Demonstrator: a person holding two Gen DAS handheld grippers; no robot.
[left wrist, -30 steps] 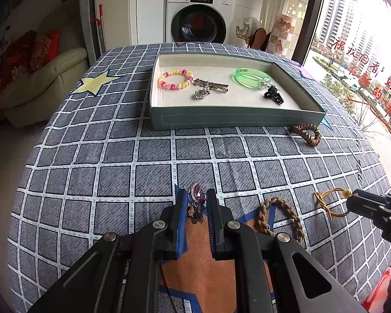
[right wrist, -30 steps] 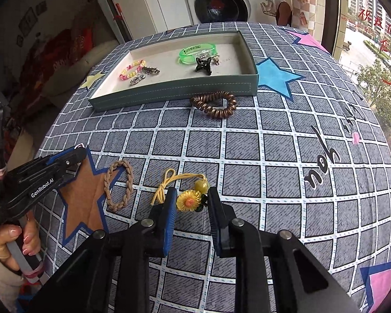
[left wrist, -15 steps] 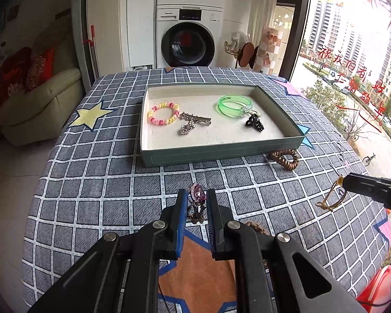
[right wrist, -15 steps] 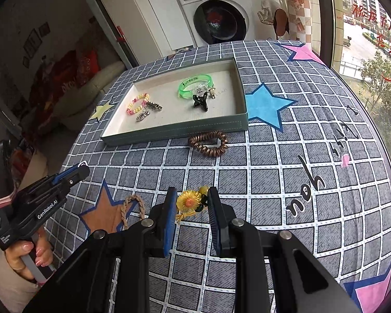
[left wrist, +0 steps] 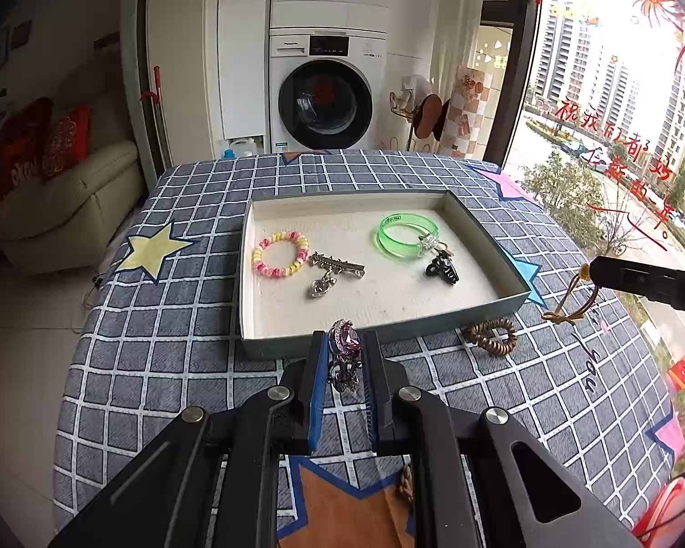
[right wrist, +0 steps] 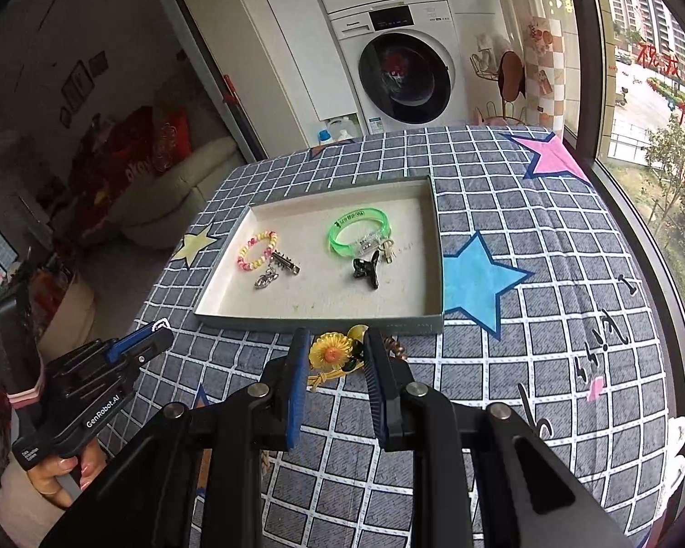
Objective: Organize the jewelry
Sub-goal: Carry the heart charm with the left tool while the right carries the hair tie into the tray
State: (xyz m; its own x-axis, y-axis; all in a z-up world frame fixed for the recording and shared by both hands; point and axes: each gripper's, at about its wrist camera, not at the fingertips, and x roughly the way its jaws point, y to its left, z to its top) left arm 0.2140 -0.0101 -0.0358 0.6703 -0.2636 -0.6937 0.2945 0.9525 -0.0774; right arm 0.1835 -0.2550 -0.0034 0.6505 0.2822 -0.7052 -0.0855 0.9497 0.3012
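Laundry machines stand behind a table covered in a grey checked cloth (left wrist: 169, 347) with coloured stars. Since a second ago both held pieces have come up off the cloth and nearer the tray. The left gripper (left wrist: 346, 356) is clamped on a purple-stoned ornament (left wrist: 344, 354), now held in the air at the near wall of the shallow green tray (left wrist: 484, 308). The right gripper (right wrist: 334, 356) is clamped on a yellow flower charm (right wrist: 329, 352) with its cord dangling, also at the tray's near edge. Inside the tray lie a pink-and-yellow bead bracelet (left wrist: 280, 254), a silver clip (left wrist: 335, 266), a green bangle (left wrist: 406, 234) and a black claw clip (left wrist: 443, 270). A brown coil hair tie (left wrist: 491, 339) waits on the cloth, just right of the tray's near corner. Both pieces look ready to be set down inside.
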